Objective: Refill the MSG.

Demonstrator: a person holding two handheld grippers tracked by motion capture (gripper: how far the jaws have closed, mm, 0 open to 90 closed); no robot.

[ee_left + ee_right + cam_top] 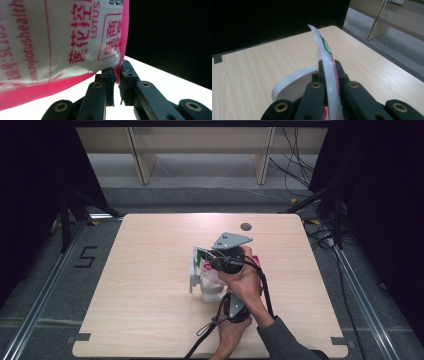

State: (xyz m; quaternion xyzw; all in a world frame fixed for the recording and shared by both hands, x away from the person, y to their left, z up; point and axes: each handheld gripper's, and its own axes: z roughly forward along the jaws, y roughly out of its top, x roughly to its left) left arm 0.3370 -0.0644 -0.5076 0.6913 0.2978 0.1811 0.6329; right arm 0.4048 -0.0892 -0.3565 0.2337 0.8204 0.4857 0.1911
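Note:
A white plastic packet [202, 256] with pink seams, red print and a green mark is held upright over the middle of the wooden table [150, 285]. My right gripper [329, 68], the one with the grey plate [231, 240] on top, is shut on the packet's [327, 56] upper edge. My left gripper [117, 71] is shut on a pink-seamed lower corner of the packet [62, 37]. Its body [235, 309] sits nearer the person, and the right hand [245, 280] hides its jaws in the high view. A white round bowl [212, 293] stands on the table right under the packet, its rim [287, 81] just left of my right jaws.
A round cable hole [245, 226] sits near the table's far edge. Black tape marks [80, 338] lie at the near corners. Wooden shelf legs [142, 165] stand beyond the table. Cables [295, 167] trail on the floor at far right.

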